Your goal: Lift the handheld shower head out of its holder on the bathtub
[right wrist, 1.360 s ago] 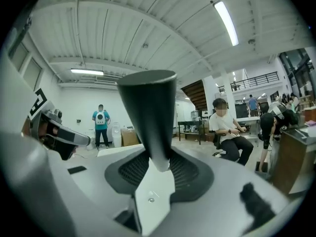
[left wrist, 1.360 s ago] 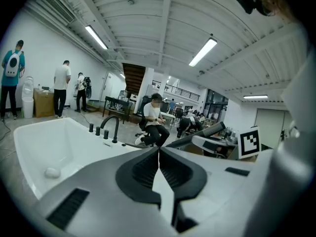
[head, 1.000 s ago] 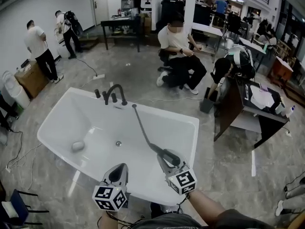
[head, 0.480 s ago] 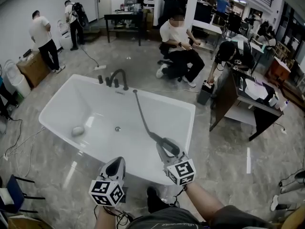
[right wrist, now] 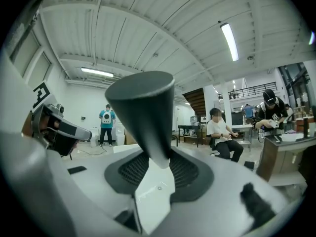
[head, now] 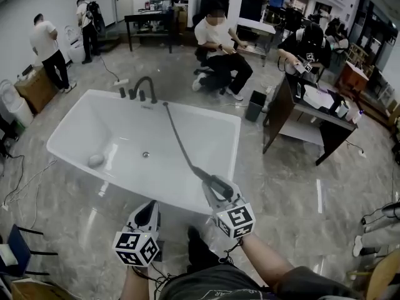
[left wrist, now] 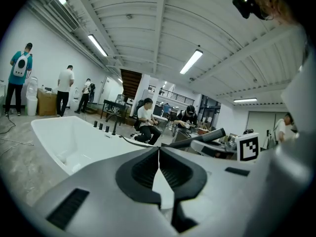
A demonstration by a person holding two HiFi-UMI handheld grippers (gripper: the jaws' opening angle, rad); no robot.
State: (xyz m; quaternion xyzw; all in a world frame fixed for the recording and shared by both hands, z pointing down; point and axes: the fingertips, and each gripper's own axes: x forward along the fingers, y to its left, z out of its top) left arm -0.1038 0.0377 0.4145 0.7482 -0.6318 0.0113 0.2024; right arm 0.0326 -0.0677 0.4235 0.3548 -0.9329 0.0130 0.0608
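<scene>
1. Grey marbled floor (head: 294, 186) surrounds a white bathtub (head: 237, 149) in a busy workshop.
2. Nearest, the left gripper (head: 149, 209) hovers just short of the tub's near rim. Its jaws are pressed together with nothing between them.
3. Beside it, the right gripper (head: 215, 197) has its jaws clamped on the dark handle of the shower head (head: 219, 184), which is held up above the tub's near right corner.
4. From the shower head, a dark hose (head: 178, 139) runs back across the basin to the far rim.
5. On that far rim a black faucet (head: 145, 86) stands left of the hose end, and a grey round object (head: 95, 160) lies in the basin.
6. Beyond the tub, a seated person (head: 219, 39) and several others are busy among desks.
</scene>
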